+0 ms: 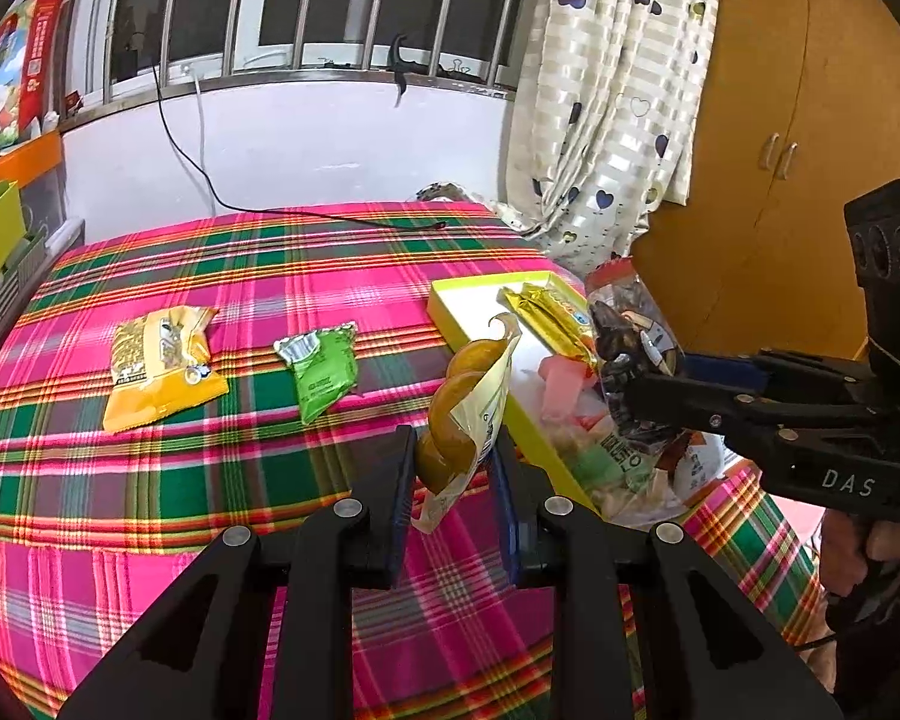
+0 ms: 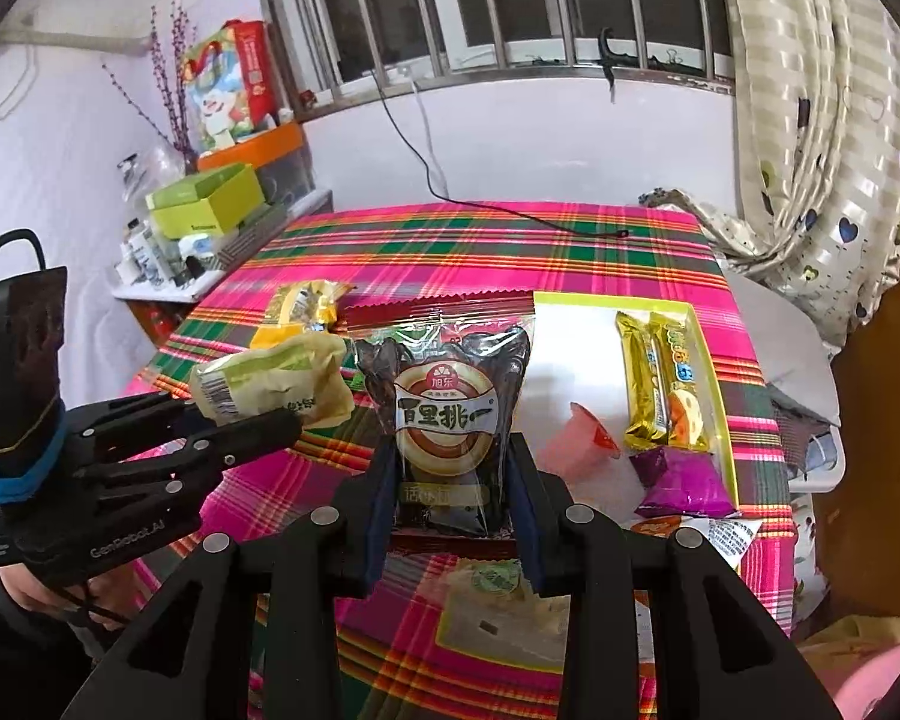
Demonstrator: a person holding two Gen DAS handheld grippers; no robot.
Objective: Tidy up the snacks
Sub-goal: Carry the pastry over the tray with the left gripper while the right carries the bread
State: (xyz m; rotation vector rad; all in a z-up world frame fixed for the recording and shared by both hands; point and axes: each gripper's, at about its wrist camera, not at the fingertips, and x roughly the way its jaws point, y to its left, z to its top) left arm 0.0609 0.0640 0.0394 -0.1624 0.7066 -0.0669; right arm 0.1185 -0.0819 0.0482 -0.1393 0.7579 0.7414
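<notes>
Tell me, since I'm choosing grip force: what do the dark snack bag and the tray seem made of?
Dark snack bag: thin glossy plastic film, apparently; it is see-through at the top, shines, and crinkles between the right gripper jaws. Tray: likely stiff matte cardboard, with straight yellow-green walls and a flat white floor.

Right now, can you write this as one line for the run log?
left gripper: shut on tan bun packet | right gripper: shut on dark plum bag | lime-rimmed tray: partly filled

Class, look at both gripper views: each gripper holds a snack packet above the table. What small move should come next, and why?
Probably the right gripper should lower its dark packet into the yellow-rimmed box. It already hangs by the box's near left corner, where bare white floor shows, while the left gripper holds its pale packet just outside the box.
</notes>
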